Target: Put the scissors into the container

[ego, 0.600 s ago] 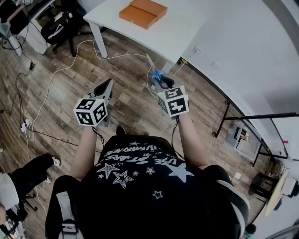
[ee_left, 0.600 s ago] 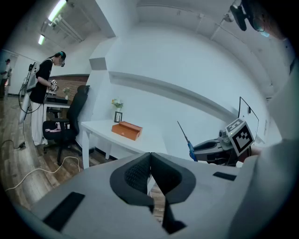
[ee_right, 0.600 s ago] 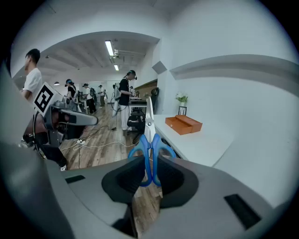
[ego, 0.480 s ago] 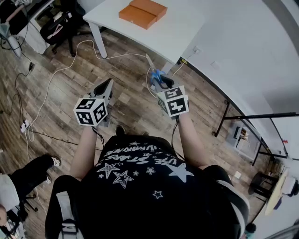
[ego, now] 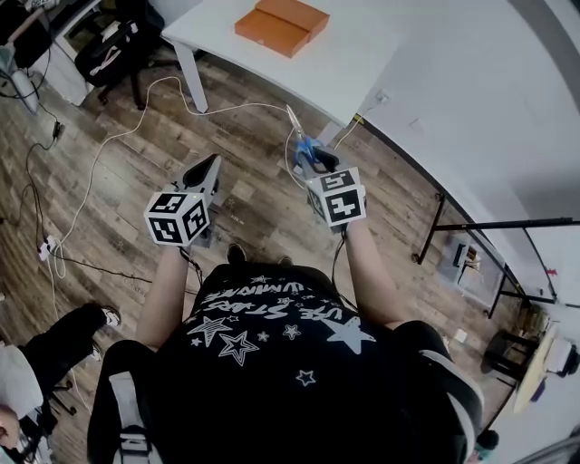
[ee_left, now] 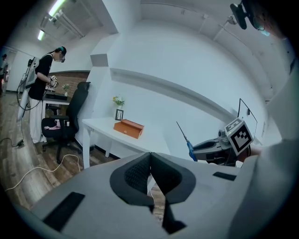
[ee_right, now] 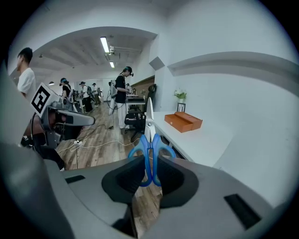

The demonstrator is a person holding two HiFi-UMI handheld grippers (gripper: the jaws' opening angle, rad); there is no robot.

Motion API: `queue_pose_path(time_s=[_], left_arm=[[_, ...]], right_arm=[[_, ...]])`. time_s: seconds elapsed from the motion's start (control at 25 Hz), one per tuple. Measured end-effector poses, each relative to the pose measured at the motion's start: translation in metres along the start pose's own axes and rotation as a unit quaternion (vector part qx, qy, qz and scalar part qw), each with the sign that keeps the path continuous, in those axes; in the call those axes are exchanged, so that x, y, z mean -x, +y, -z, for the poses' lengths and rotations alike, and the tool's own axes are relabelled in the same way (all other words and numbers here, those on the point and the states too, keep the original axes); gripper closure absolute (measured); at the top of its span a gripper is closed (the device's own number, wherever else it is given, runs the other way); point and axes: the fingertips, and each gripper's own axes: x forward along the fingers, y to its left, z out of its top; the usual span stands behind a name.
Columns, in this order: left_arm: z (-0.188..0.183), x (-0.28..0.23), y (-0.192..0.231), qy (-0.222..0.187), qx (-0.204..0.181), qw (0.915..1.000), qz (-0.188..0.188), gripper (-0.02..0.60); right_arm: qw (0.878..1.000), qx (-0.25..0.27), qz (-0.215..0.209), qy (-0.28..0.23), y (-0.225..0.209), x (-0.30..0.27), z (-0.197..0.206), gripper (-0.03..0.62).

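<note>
Blue-handled scissors [ee_right: 151, 148] stand upright, blades up, clamped by their handles in my right gripper [ee_right: 150, 176]. In the head view the scissors [ego: 303, 145] stick out ahead of the right gripper [ego: 319, 163], pointing at the white table [ego: 344, 63]. An orange box-like container [ego: 281, 24] lies on that table, also seen in the right gripper view as the orange box [ee_right: 183, 121] and in the left gripper view [ee_left: 128, 128]. My left gripper [ee_left: 150, 175] is shut with nothing between its pads; it hangs over the wooden floor [ego: 210, 170]. The scissors [ee_left: 185, 138] show at its right.
White cables [ego: 136, 118] trail over the wood floor. An office chair [ego: 113, 50] stands left of the table. Black metal frame legs [ego: 471, 227] run along the white wall at right. Several people stand at desks in the background [ee_right: 121, 95].
The view has shifted slightly so the table and orange box sit a touch nearer; both grippers keep their hold and pose.
</note>
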Motion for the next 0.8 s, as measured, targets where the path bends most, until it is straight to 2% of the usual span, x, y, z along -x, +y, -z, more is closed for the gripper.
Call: queue_pose_path(time_s=[0.16,0.52,0.8], left_arm=[[-0.009,0.011,0.029,-0.003,0.001,1.0,0.0,0.563],[-0.012,0.032,0.09,0.0,0.002,1.0,0.007,0.563],[-0.02,0.021,0.115,-0.004,0.015,0.9999,0.003,0.563]], right_arm=[[1.0,-0.012,0.005,-0.005,0.015,-0.015,-0.017,0.493],[1.0,0.007,0.014,0.005,0.07,-0.049,-0.035,0.493],[1.0,0.009,0.013,0.01,0.064,-0.071,-0.05,0.493]])
